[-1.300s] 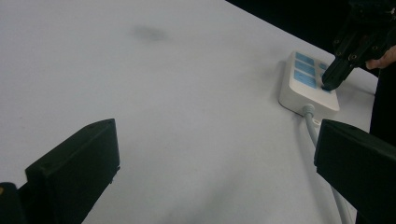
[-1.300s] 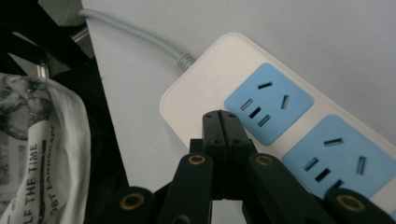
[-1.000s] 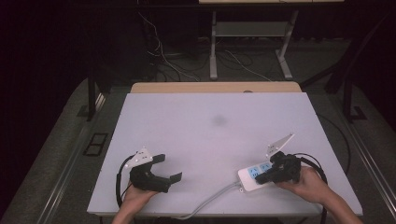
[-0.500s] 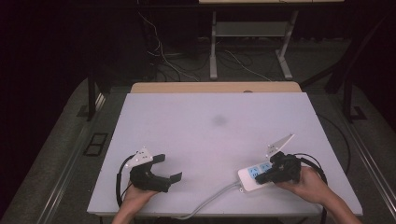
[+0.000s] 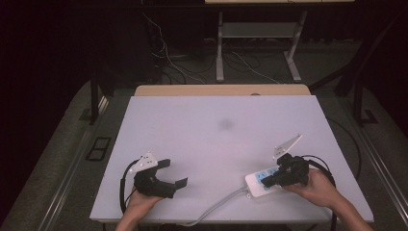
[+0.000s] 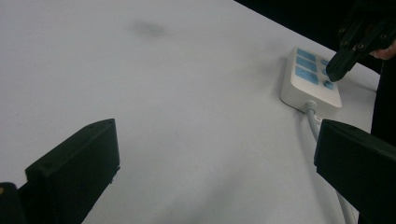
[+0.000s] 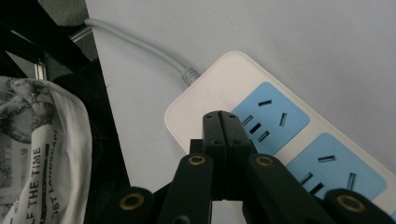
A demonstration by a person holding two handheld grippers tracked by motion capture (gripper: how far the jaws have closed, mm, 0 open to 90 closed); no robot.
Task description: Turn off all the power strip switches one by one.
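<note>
White bench (image 5: 216, 139), person's hands coming in from the near edge. Left gripper (image 5: 169, 174) sits at the near-left, held in the left hand (image 5: 139, 202); fingers spread wide, nothing between them, just bare bench surface in the left gripper view. Right gripper (image 5: 267, 181) is at the near-right in the right hand (image 5: 315, 187), tips down on the power strip (image 5: 260, 180). Fingers (image 7: 226, 140) are pressed together with no gap and nothing held, tip over the white end of the strip, just beside the first blue socket (image 7: 270, 117). Strip lies flat on the bench near the front-right edge, angled, blue socket faces up. Its grey cable (image 5: 216, 204) leaves the left end and runs toward the near bench edge. Faint dark smudge (image 5: 225, 124) mid-bench, well apart from both grippers.
</note>
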